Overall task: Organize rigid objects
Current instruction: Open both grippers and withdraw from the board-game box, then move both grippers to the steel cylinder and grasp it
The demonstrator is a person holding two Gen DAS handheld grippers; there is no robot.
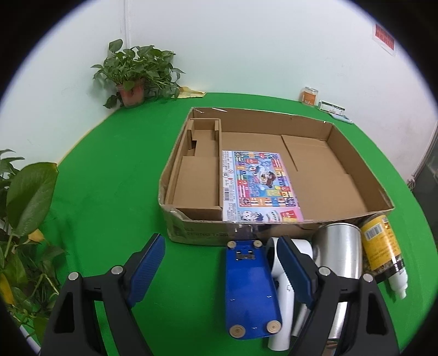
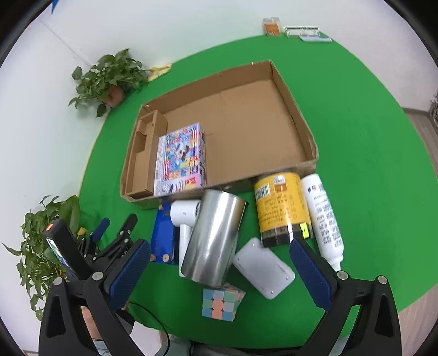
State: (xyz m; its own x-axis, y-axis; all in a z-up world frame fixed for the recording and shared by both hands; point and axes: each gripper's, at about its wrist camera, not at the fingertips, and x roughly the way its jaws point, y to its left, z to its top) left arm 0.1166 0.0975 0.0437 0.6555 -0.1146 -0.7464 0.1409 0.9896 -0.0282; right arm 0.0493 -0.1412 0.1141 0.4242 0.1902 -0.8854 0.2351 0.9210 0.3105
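Observation:
An open cardboard box (image 1: 356,153) (image 2: 295,120) lies on the green table and holds a colourful flat game box (image 1: 260,186) (image 2: 180,158). In front of it lie a blue flat device (image 1: 250,284) (image 2: 163,235), a white hair dryer (image 1: 279,301) (image 2: 184,213), a silver can (image 1: 338,257) (image 2: 213,238), a yellow jar (image 1: 382,246) (image 2: 282,208), a white bottle (image 2: 324,216), a white pad (image 2: 262,267) and a pastel cube (image 2: 221,304). My left gripper (image 1: 221,268) is open, its fingers straddling the blue device. My right gripper (image 2: 219,271) is open above the can and cube.
Potted plants stand at the back left (image 1: 134,76) (image 2: 109,79) and at the near left (image 1: 24,219) (image 2: 46,241). Small containers sit at the table's far edge by the wall (image 1: 309,95) (image 2: 273,26). The left gripper shows in the right wrist view (image 2: 115,227).

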